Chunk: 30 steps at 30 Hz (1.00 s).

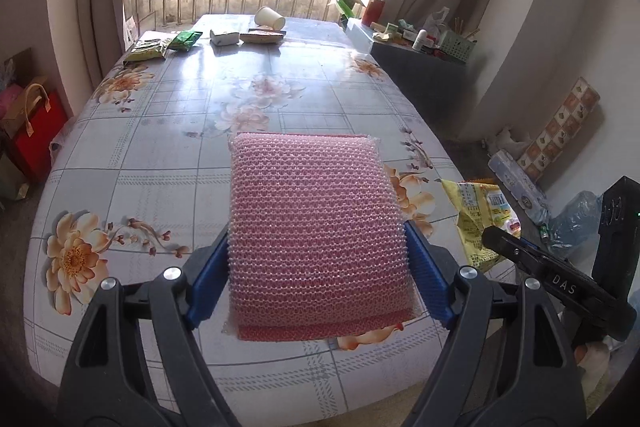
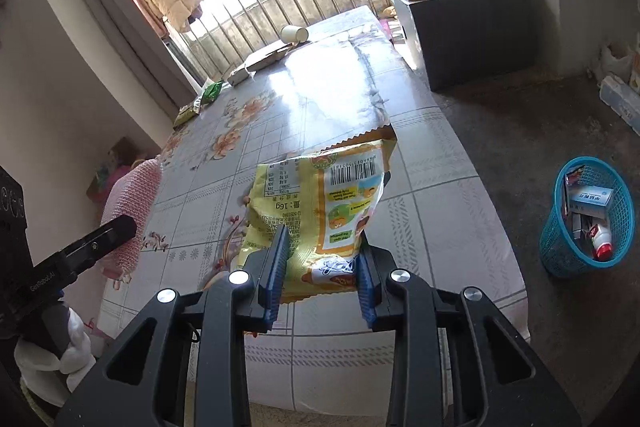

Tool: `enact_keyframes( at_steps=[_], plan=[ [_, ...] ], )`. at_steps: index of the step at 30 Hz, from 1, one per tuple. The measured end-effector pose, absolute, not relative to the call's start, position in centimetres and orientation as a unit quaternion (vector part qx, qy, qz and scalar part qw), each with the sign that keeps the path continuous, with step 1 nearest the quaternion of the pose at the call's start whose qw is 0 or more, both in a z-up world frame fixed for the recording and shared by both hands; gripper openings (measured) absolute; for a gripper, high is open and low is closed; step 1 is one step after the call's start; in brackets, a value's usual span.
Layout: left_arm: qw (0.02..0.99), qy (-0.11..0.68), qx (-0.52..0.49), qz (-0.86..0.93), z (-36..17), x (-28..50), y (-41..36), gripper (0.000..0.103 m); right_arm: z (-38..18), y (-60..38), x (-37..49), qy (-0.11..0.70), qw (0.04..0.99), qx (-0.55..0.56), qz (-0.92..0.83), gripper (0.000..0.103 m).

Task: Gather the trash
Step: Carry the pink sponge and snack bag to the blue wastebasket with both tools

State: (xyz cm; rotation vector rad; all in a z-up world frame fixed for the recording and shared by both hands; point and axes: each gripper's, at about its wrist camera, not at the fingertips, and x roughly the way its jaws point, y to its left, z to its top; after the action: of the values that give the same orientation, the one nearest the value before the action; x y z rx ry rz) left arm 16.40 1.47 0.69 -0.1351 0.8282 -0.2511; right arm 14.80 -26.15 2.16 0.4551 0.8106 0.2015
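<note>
Left gripper (image 1: 316,259) first: I see its blue pads pressed against both sides of a pink mesh scouring sponge (image 1: 316,227), which it carries above the near end of the flowered tablecloth (image 1: 180,115). My right gripper (image 2: 322,273) is clamped on the lower part of a yellow snack wrapper (image 2: 320,203), held clear of the table with its barcode side facing the camera; in the left wrist view the same wrapper (image 1: 480,215) shows just beyond the sponge's right edge, with the right tool's black body (image 1: 560,279) in front of it. At the far end of the table I can make out more litter: a tipped paper cup (image 1: 270,17), a flat brown carton (image 1: 264,35), a small white packet (image 1: 225,37), a green packet (image 1: 185,39) and a yellow-green packet (image 1: 149,50). On the floor to the right of the table stands a blue mesh basket (image 2: 584,259), tilted, already holding small boxes and a white bottle with a red cap (image 2: 602,241).
</note>
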Motion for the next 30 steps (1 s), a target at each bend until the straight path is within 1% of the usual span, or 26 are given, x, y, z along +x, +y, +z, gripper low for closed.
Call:
enact_keyframes(
  at_steps=[3, 6, 9, 12, 14, 16, 18, 21, 23, 27, 30],
  plan=[
    [0.894, 0.404, -0.047, -0.186, 1.8, 17.8, -3.9, 0.077, 2.2, -32.6, 12.9, 0.360, 0.890, 0.277, 0.046, 0.031],
    [0.876, 0.411, -0.034, -0.249, 2.4, 19.3, -10.2, 0.077, 0.7, -39.9, 10.6, 0.345, 0.878, 0.332, -0.025, 0.031],
    [0.849, 0.432, -0.021, -0.304, 1.6, 20.8, -17.6, 0.077, -2.1, -46.7, 7.8, 0.348, 0.849, 0.385, -0.098, 0.031],
    [0.806, 0.479, -0.029, -0.347, -0.5, 22.8, -25.1, 0.077, -5.1, -51.5, 4.6, 0.351, 0.819, 0.427, -0.157, 0.031],
    [0.765, 0.523, -0.039, -0.373, -2.7, 24.4, -30.1, 0.077, -7.1, -53.6, 3.0, 0.352, 0.802, 0.448, -0.182, 0.031],
    [0.708, 0.584, -0.056, -0.392, -6.0, 26.4, -34.9, 0.077, -8.9, -54.8, 2.1, 0.354, 0.786, 0.467, -0.195, 0.031],
    [0.680, 0.626, -0.058, -0.378, -9.1, 28.2, -39.2, 0.077, -10.1, -55.8, 1.3, 0.354, 0.777, 0.477, -0.205, 0.031],
    [0.668, 0.653, -0.036, -0.354, -13.4, 30.3, -44.7, 0.077, -11.6, -57.1, 0.7, 0.356, 0.767, 0.488, -0.218, 0.031],
    [0.660, 0.672, -0.044, -0.334, -16.3, 31.7, -47.3, 0.078, -12.5, -58.0, 0.6, 0.358, 0.761, 0.492, -0.225, 0.031],
    [0.641, 0.701, -0.070, -0.305, -22.1, 33.7, -50.4, 0.080, -14.1, -59.3, 0.6, 0.364, 0.753, 0.495, -0.235, 0.031],
    [0.634, 0.713, -0.079, -0.288, -24.9, 34.1, -51.5, 0.083, -15.1, -60.1, 1.1, 0.370, 0.749, 0.496, -0.237, 0.032]
  ],
)
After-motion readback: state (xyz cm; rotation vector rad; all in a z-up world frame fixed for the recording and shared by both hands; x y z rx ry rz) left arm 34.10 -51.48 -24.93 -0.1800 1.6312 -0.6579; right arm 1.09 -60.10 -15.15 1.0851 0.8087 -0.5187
